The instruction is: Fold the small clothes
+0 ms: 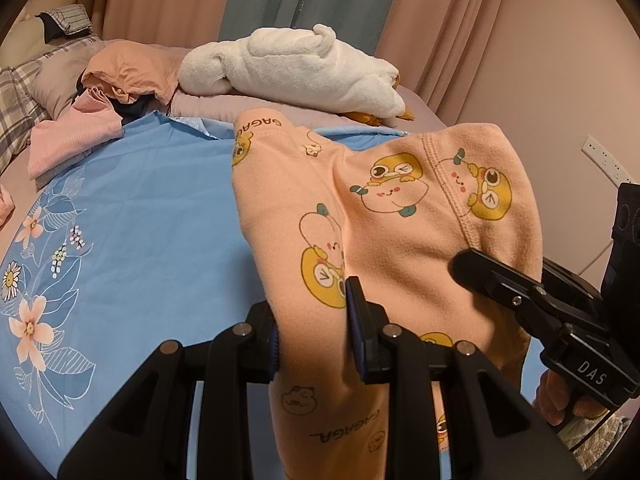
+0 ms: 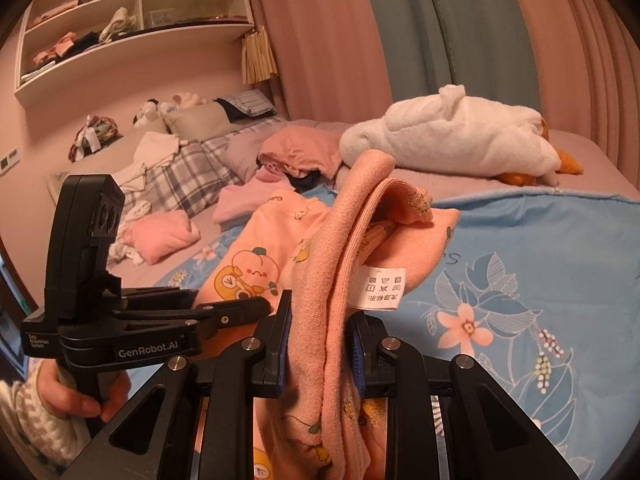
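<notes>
A blue floral bedsheet point(image 1: 132, 208) is lying across the bed as the folding surface, and the small peach cartoon-print fleece trousers point(image 1: 384, 220) are hanging half-lifted above it. Their long axis is running away toward the white plush toy point(image 1: 292, 68), waistband farthest. The left gripper point(image 1: 314, 340) and right gripper point(image 2: 320, 348) are each pinching the near end between narrowed pads, probably to carry it over for a fold.

A home bedroom: a bed point(image 2: 500, 184) under a blue flowered sheet point(image 1: 132, 240), plaid pillows point(image 2: 188, 180), pink curtains point(image 2: 312, 40), a wall shelf point(image 2: 132, 36) of folded clothes, a white plush toy point(image 2: 452, 136).
</notes>
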The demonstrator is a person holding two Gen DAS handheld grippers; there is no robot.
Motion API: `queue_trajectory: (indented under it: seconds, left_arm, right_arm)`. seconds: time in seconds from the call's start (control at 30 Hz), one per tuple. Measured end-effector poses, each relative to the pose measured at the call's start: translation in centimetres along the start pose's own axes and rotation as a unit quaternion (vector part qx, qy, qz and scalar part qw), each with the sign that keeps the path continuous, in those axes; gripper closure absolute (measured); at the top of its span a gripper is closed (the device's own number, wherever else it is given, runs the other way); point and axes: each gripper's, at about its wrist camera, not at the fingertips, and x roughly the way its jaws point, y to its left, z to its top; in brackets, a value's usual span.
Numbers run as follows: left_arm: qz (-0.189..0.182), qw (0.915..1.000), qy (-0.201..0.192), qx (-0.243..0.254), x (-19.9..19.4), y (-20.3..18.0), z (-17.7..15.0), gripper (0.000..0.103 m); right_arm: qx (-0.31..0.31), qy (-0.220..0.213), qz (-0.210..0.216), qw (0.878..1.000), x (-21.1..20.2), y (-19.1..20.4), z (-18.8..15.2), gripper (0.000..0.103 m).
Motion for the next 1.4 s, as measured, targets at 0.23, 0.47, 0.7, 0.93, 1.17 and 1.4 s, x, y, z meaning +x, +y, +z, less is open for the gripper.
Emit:
queue_trajectory:
  seconds: [0.23,0.47,0.7,0.93,1.17,1.4]
  left_arm:
    - [0.003,1.0,0.006,-0.001,0.9,0.4,0.2,0.076]
    - [0.006,0.9999,0.011,-0.001,1.7,1.0,0.4,0.076]
    - [0.01,0.9998,0.017,-0.001,2.6,1.4,0.5,0.076]
    - [0.013,0.9996,0.024,-0.002,3.6,2.0,0.6,0.076]
    - [0.017,0.9993,0.032,-0.004,4.7,2.5,0.7,0.076]
    - [0.019,0.999,0.04,-0.006,5.8,2.7,0.8,0.076]
  right_arm:
    - [0.0,0.005,-0.001,1.0,0.8,0.1,-0.1,0.077]
    - [0.002,0.011,-0.002,1.0,1.5,-0.2,-0.1,0.077]
    - [0.007,0.016,0.0,1.0,2.4,-0.5,-0.1,0.077]
    - [0.012,0.023,0.001,1.0,3.4,-0.8,-0.2,0.077]
    - [0.017,0.031,0.003,0.999,4.4,-1.3,-0.4,0.077]
    - [0.022,0.037,0.003,0.999,5.2,-1.7,-0.5,0.077]
